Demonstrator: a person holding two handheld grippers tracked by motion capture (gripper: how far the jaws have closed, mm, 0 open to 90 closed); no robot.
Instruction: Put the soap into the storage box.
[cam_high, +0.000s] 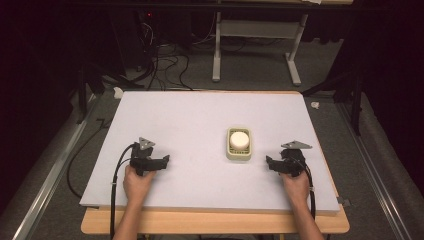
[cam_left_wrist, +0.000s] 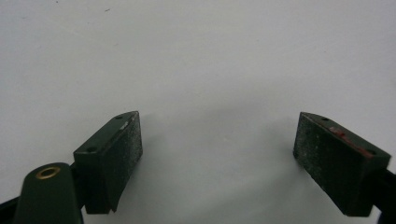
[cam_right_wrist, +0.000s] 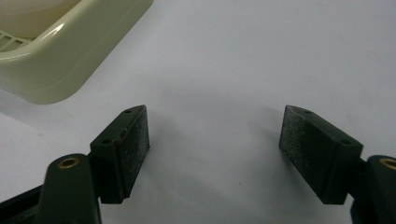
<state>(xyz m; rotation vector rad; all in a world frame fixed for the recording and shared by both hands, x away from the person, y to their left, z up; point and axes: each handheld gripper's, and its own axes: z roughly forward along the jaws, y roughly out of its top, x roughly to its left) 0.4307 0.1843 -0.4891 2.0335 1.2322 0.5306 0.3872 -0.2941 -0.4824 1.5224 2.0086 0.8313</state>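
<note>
High view first: the cream tray (cam_high: 239, 151) sits on the white table (cam_high: 200, 125), right of centre, its long axis running away from me, with a white round block (cam_high: 239, 140) resting in it. It lies just to the left of my right gripper (cam_high: 270, 162) and well apart from my left gripper (cam_high: 165, 161), so the right hand is plainly the nearer one. In the right gripper view the tray's rounded corner (cam_right_wrist: 70, 51) shows up and to the left of my jaws, which stand wide with nothing between them. My left gripper's jaws (cam_left_wrist: 217, 149) are spread wide too, over bare table.
</note>
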